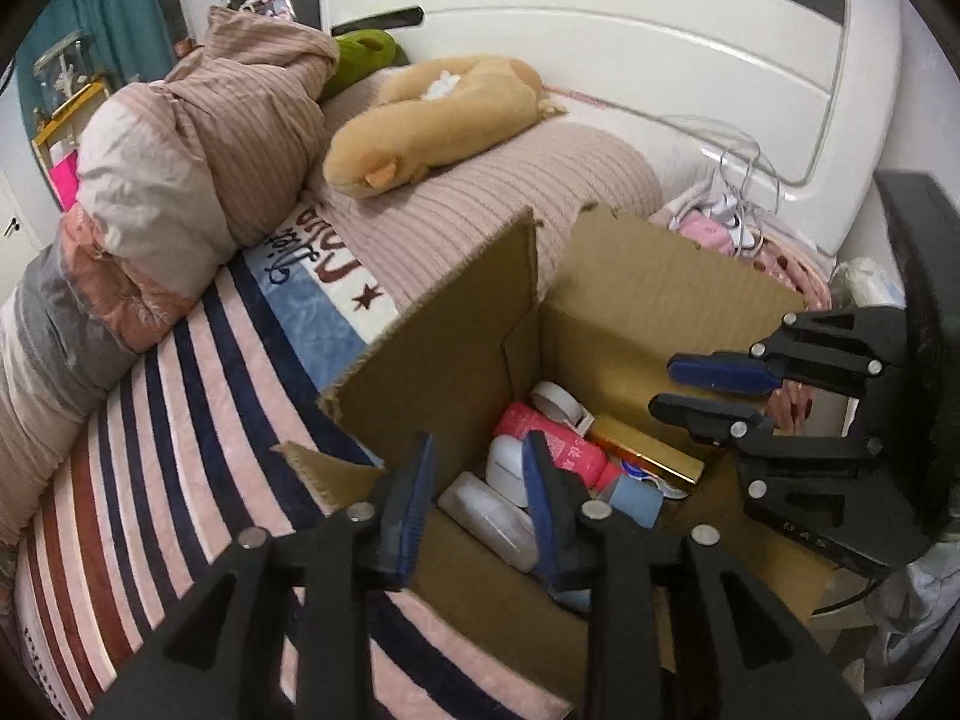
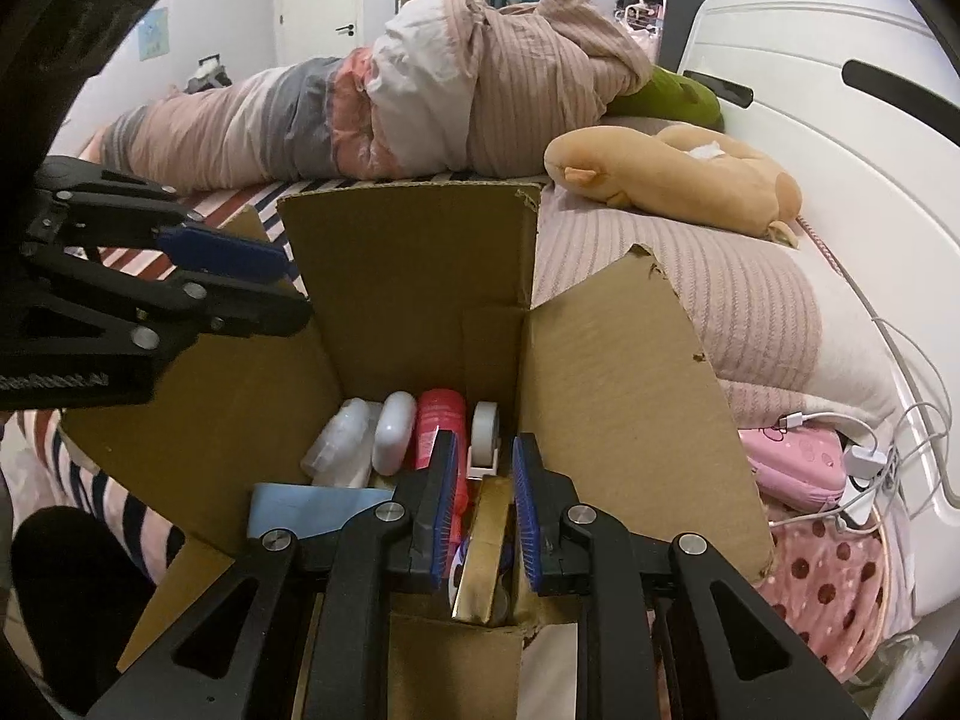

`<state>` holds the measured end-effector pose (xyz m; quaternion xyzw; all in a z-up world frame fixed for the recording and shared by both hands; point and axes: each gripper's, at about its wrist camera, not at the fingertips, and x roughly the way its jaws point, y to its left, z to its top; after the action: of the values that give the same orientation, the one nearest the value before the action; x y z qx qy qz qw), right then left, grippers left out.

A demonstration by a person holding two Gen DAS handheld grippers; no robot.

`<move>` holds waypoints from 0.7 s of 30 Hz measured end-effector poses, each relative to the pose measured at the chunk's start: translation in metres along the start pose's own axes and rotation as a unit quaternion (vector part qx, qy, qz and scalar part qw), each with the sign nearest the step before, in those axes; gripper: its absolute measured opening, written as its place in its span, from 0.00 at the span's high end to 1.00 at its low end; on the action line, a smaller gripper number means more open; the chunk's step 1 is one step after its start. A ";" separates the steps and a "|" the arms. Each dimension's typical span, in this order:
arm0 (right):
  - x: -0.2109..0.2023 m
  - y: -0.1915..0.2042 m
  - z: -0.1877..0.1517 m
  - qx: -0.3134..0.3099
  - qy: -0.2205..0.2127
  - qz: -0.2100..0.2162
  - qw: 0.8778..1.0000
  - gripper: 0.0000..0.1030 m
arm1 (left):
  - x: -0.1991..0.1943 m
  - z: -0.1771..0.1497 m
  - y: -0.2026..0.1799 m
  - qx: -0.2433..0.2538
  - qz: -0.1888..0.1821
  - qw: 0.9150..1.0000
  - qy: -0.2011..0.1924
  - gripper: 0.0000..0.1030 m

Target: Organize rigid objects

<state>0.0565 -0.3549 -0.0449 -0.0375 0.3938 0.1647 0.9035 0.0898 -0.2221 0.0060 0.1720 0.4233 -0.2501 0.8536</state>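
Striped pink, navy and white bedspread [image 1: 180,420] covers the bed; on it near the headboard end stands a brown corrugated cardboard box [image 1: 660,300] with its flaps up. Beige plush toy [image 2: 672,180] and rolled pink duvet [image 2: 420,108] lie further along the bed, apart from the box.

Inside the box, packed close: gold shiny rectangular box [image 2: 486,546] by the near wall, pink-red cylindrical bottle [image 2: 441,420], white oval case [image 2: 393,432], clear frosted plastic item [image 2: 342,438], white tape dispenser [image 2: 485,432], light blue flat piece [image 2: 312,507].

Right claw [image 2: 480,510] is over the box opening, jaws narrowly apart, straddling the gold box; pads look close to it, contact unclear. Could be a release or a grasp, cannot tell. Left claw [image 1: 474,510] hovers over the box's near edge, jaws moderately wide, empty.

Step in hand looks like seating the gold box along the wall. Doing it well: keep it parallel to the wall, lower it flat beside the bottle, open only once it rests, lift straight up clear of the flaps. Left claw could steady a flap.

Writing: dark script and red block letters on the blue-and-white blanket panel [image 1: 324,258], upside down, unreadable. White print on the bottle is too small to read.
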 end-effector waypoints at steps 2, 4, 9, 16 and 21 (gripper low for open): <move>0.000 -0.001 0.001 -0.001 0.001 0.000 1.000 0.86 | -0.012 -0.001 0.004 -0.009 0.003 1.000 -0.018 0.58; -0.003 -0.001 0.003 0.002 0.000 0.004 1.000 0.86 | -0.030 -0.004 0.010 -0.023 0.006 0.999 -0.046 0.48; -0.023 0.003 0.014 0.000 -0.031 0.035 0.999 0.62 | -0.070 -0.018 0.027 -0.066 0.016 0.993 -0.098 0.29; -0.060 0.021 0.030 -0.032 -0.103 0.098 0.989 0.28 | -0.115 -0.051 0.051 -0.125 0.073 0.978 -0.151 0.14; -0.075 0.028 0.032 -0.032 -0.153 0.127 0.979 0.08 | -0.131 -0.075 0.067 -0.174 0.129 0.961 -0.170 0.12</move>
<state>0.0214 -0.3420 0.0331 0.0098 0.2467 0.2943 0.9233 0.0128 -0.0923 0.0732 0.0289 0.2830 -0.0857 0.9548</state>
